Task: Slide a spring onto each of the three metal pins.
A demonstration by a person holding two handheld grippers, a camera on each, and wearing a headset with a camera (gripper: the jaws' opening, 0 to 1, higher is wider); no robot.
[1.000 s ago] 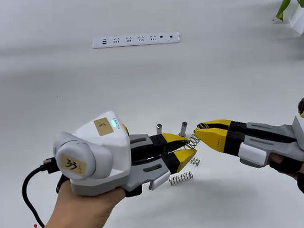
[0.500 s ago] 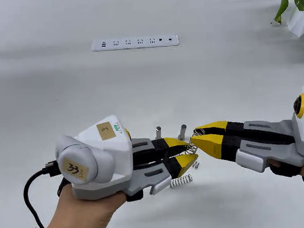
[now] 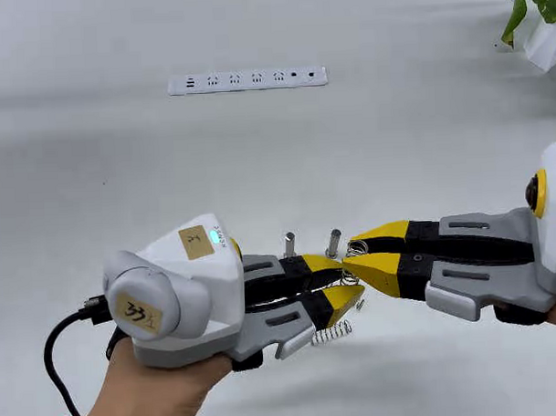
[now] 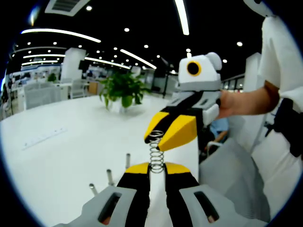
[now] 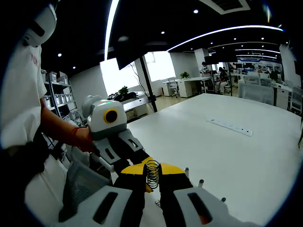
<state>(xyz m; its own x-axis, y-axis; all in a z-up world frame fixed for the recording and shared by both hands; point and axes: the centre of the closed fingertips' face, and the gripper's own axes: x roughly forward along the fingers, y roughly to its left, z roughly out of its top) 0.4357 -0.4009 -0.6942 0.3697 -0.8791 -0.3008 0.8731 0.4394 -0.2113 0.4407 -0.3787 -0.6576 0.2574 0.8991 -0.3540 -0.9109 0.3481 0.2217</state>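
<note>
Squarely between your two grippers, the spring (image 4: 155, 153) hung in the air above the worktop (image 3: 121, 159), not on any pin. One end sat pinched in the jaws of your left gripper (image 4: 150, 169). The other end sat pinched in the jaws of your right gripper (image 5: 152, 171), so the two sets of yellow tips nearly met nose to nose. Both pairs of jaws were drawn in to the width of the coil.

The three pins (image 4: 127, 160) stood upright in a short row just beyond the left jaws, close to the held spring but apart from it. A loose spring (image 3: 331, 330) lay on its side on the worktop beneath the left jaws.

In both gripper views the worktop's near edge ran close beside the jaws. A broad stretch of white surface lay beyond the pins, reaching to the power strip (image 3: 248, 79) well away. The plant (image 3: 525, 8) stood off at the far right corner.
</note>
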